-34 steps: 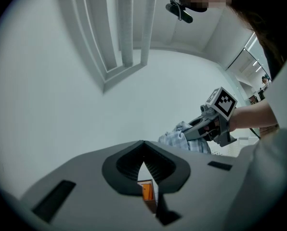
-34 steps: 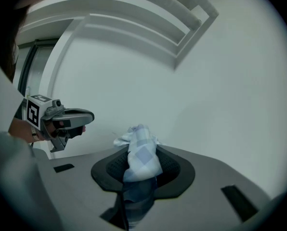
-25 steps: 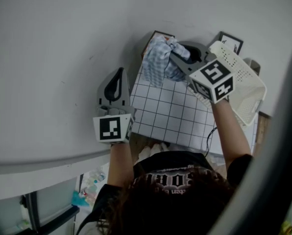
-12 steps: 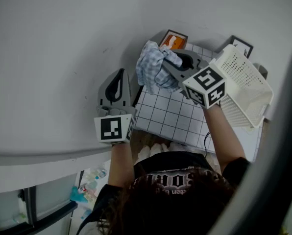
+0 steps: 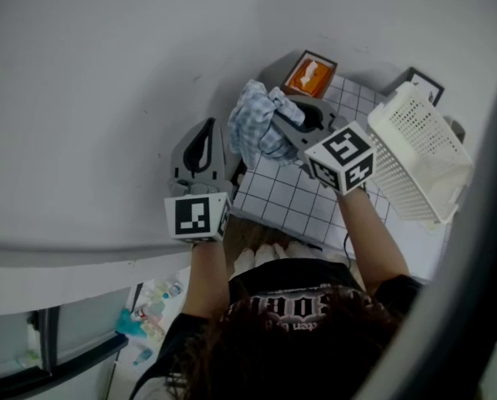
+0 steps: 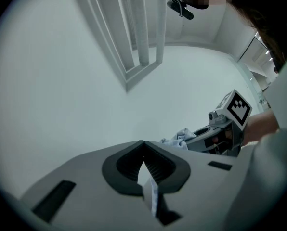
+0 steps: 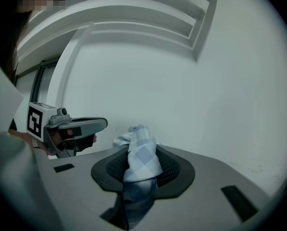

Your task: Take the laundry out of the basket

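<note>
Right gripper [image 5: 280,128] is clenched on 1 blue-and-white checked cloth [image 5: 250,127]. In the right gripper view the fabric is pinched between the 2 pads, bunches up past the tips, and a tail hangs below. The cloth is clear of the basket [image 5: 422,150], hanging over the far left corner of the gridded mat [image 5: 292,197], near a framed orange picture [image 5: 311,75]. Basket: white, perforated, tilted, at the right side of the mat, to the right of the right gripper's marker cube [image 5: 342,158]; its inside is not visible from the head view. Left gripper [image 6: 143,143] is left of the mat, apart from the cloth, jaws closed tip to tip. A pale sliver shows between its pads lower down, possibly a scrap of fabric, possibly only background; cannot tell.
</note>
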Demonstrator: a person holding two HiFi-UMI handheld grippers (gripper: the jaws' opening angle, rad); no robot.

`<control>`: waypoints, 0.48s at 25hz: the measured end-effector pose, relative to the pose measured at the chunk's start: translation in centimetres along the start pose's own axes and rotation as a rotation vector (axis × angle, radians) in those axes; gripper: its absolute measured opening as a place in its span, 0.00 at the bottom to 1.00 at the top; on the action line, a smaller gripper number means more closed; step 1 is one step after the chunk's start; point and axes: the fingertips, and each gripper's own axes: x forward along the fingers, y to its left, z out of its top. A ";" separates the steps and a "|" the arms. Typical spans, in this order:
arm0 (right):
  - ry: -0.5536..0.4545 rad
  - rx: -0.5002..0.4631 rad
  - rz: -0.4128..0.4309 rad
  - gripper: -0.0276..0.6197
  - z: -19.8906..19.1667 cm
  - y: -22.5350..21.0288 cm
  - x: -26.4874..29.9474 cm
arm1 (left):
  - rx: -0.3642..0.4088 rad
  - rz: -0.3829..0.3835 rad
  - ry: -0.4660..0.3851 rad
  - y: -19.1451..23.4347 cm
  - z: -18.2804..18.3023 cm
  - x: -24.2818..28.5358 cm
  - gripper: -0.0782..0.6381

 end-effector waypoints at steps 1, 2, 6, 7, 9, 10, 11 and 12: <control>0.001 -0.004 -0.001 0.23 -0.1 0.4 0.3 | -0.006 0.005 0.003 0.3 -0.2 -0.3 0.11; 0.000 -0.006 -0.002 0.23 -0.3 0.7 0.5 | -0.010 0.010 0.006 0.5 -0.3 -0.4 0.11; -0.017 0.008 -0.014 0.22 -0.6 0.8 0.7 | 0.003 0.028 0.011 1.0 -0.3 -0.7 0.11; -0.022 0.012 -0.019 0.22 -0.7 0.8 0.7 | 0.006 0.032 0.013 1.1 -0.4 -0.8 0.11; -0.035 0.018 -0.025 0.22 -0.8 0.8 0.7 | 0.005 0.039 0.013 1.4 -0.4 -1.0 0.11; -0.043 0.019 -0.028 0.22 -0.8 0.8 0.7 | 0.005 0.042 0.013 1.5 -0.4 -1.1 0.11; -0.051 0.021 -0.030 0.22 -0.7 0.8 0.6 | 0.006 0.047 0.014 1.6 -0.4 -1.2 0.11; -0.059 0.023 -0.032 0.22 -0.6 0.8 0.6 | 0.007 0.052 0.018 1.8 -0.5 -1.3 0.11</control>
